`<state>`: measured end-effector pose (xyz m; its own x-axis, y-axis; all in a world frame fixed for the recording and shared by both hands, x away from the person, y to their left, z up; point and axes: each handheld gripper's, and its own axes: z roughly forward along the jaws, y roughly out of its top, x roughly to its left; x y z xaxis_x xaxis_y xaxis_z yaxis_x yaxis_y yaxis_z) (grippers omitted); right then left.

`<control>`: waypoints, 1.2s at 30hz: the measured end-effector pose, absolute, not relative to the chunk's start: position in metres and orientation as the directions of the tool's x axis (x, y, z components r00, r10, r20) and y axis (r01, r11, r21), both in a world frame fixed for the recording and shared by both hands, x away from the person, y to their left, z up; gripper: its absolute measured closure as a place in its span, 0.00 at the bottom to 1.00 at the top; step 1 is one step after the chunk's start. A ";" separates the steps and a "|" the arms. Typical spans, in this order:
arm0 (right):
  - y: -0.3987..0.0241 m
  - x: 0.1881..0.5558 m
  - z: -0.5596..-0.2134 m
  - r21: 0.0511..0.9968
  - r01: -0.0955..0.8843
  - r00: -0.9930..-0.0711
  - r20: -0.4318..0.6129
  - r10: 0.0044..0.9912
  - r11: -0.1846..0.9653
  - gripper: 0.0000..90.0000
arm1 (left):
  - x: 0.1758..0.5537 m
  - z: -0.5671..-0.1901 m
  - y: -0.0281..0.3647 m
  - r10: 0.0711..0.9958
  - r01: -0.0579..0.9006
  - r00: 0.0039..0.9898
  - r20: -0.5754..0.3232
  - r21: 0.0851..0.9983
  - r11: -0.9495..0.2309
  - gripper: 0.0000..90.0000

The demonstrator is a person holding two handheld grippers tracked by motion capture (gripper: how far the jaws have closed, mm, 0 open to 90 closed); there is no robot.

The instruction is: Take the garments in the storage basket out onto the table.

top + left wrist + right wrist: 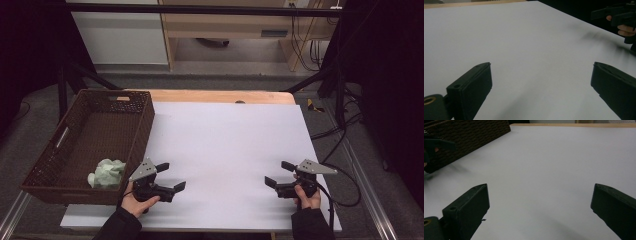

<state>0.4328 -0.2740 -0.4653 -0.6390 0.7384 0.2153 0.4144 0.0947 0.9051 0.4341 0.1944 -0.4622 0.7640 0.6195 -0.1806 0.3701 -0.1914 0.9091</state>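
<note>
High view: the white sheet (225,150) covers most of the wooden table (220,96), whose bare edge shows along the far side. A dark brown woven basket (142,125) sits at the left edge of the sheet, its long side running from near to far. Inside it, in the near right corner, lies a crumpled pale green cloth (106,173), resting on the basket floor and close to the near wall.

The left gripper (171,176) is held over the near left part of the sheet, just right of the basket's near corner and close to the cloth, with the basket wall between them. Its jaws are spread wide with nothing between them; they point right, toward the middle of the sheet. The left hand (136,200) grasps its handle.

The right gripper (278,173) is held over the near right part of the sheet, well apart from the left one. Its jaws are likewise spread wide and empty, pointing left. The right hand (307,196) holds the handle; a cable (345,192) loops off to the right.

Left gripper view: bare sheet lies between the two black jaws. Right gripper view: the same, with the basket wall (471,137) at far left.
</note>
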 end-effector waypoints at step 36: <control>-0.273 0.432 -0.465 0.901 0.422 -0.639 0.215 0.739 0.103 0.03 | 0.435 -0.456 0.192 0.644 0.387 0.745 -0.174 0.899 -0.205 0.03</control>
<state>0.4323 -0.2733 -0.4652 -0.6386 0.7390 0.2149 0.4219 0.1026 0.9008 0.4354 0.1924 -0.4558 0.7450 0.6440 -0.1740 0.3872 -0.2051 0.8989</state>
